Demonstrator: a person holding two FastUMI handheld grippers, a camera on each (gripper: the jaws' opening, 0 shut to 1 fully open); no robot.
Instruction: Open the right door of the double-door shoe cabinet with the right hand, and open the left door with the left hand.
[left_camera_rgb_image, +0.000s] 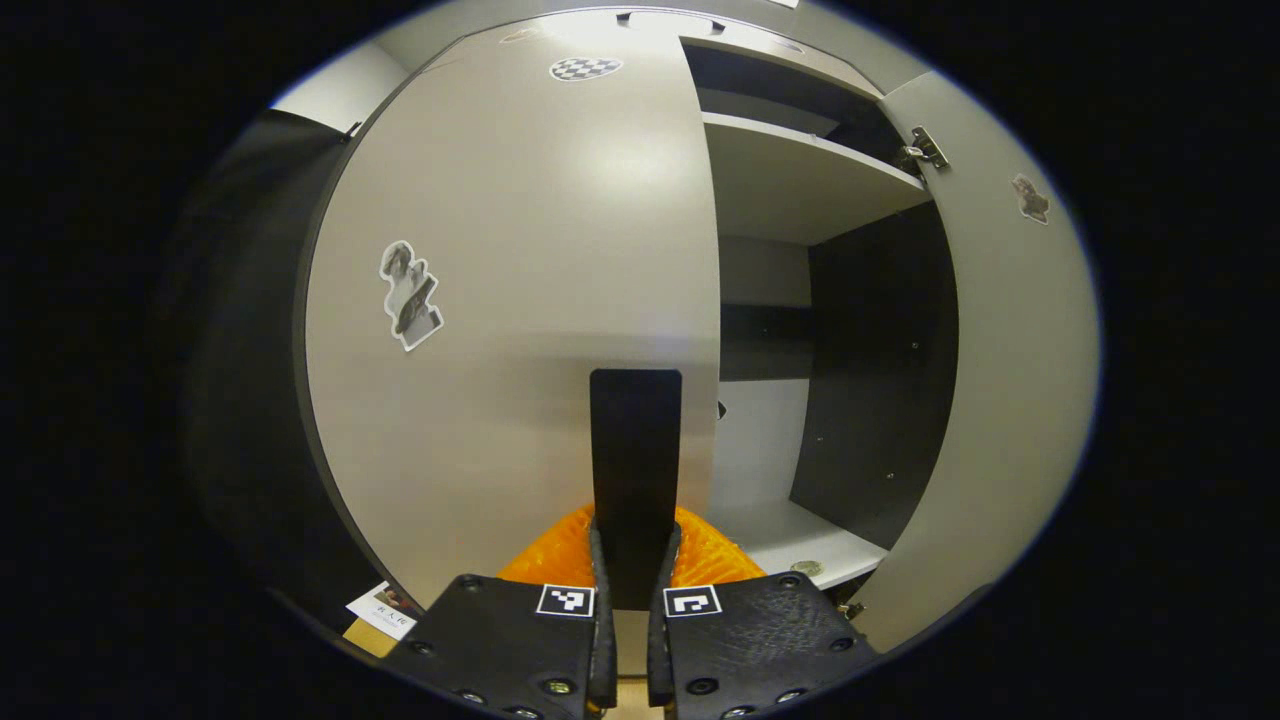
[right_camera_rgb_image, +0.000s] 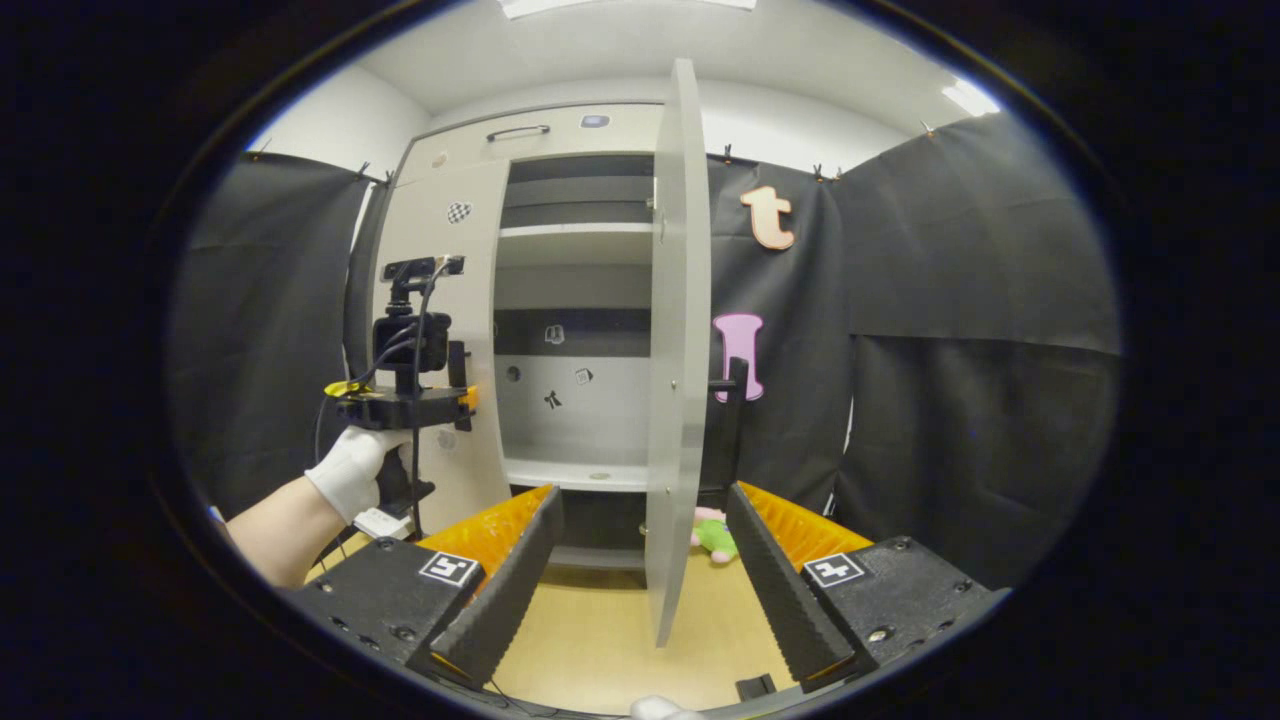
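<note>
Black cloth walls close in the booth, with a pale wood floor (right_camera_rgb_image: 600, 640) underfoot. The shoe cabinet (right_camera_rgb_image: 545, 135) stands against the back wall, its bare shelves (right_camera_rgb_image: 572, 470) exposed. A green soft toy (right_camera_rgb_image: 714, 535) lies on the floor beside it. The right door (right_camera_rgb_image: 675, 350) stands swung wide, upright and edge-on, between the spread fingers of the right gripper (right_camera_rgb_image: 640, 560), untouched. The left door (left_camera_rgb_image: 520, 300) sits flush, its tall vertical handle (left_camera_rgb_image: 635, 470) clamped by the left gripper (left_camera_rgb_image: 630, 610), held by a gloved hand (right_camera_rgb_image: 355, 465).

The right door (right_camera_rgb_image: 678, 340) stands edge-on between the right tool's (right_camera_rgb_image: 645, 560) spread fingers, leaving the shelves (right_camera_rgb_image: 575, 470) reachable. The left door (left_camera_rgb_image: 520, 300) blocks its half, the left tool (left_camera_rgb_image: 630, 600) against it.
</note>
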